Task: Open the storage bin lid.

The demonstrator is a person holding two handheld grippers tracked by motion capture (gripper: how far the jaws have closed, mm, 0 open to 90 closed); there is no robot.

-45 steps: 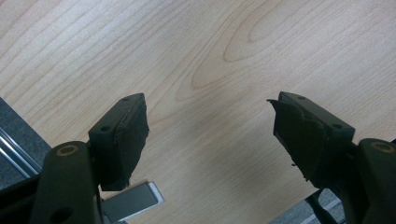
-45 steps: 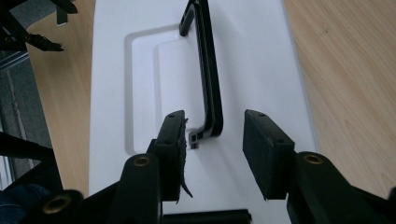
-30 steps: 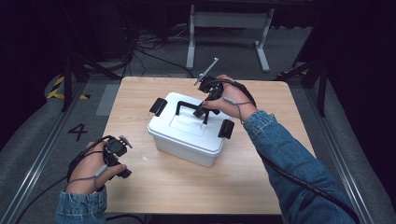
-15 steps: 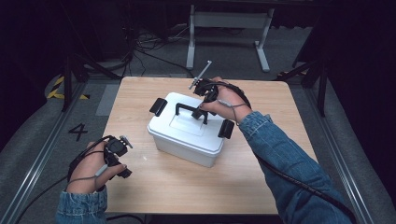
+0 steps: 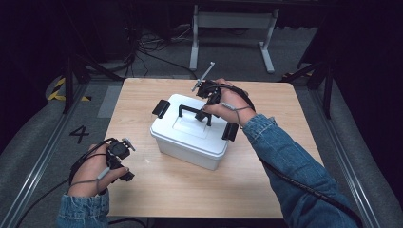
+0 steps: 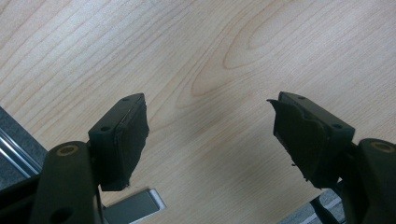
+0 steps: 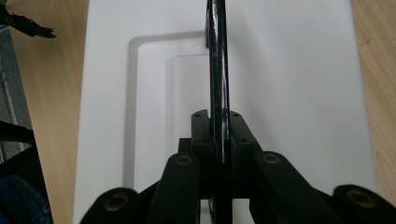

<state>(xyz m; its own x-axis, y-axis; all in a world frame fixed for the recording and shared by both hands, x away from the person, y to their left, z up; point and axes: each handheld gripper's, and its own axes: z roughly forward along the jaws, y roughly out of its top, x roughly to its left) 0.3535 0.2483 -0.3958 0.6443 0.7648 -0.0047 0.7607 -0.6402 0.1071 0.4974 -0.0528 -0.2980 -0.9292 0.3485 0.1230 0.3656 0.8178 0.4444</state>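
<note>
While the left claw rests near the front left corner of the worktop, its jaws spread wide over bare wood with nothing between them, the work sits farther in. A white box stands at the middle of the worktop, lid on, with black clasps at both ends. Its black handle stands upright, and the right claw is clamped on that thin bar. The hard plastic looks stiff and smooth; the weight probably depends on contents I cannot see. The handle is the natural hold, gripped at its centre so the box hangs level.
</note>
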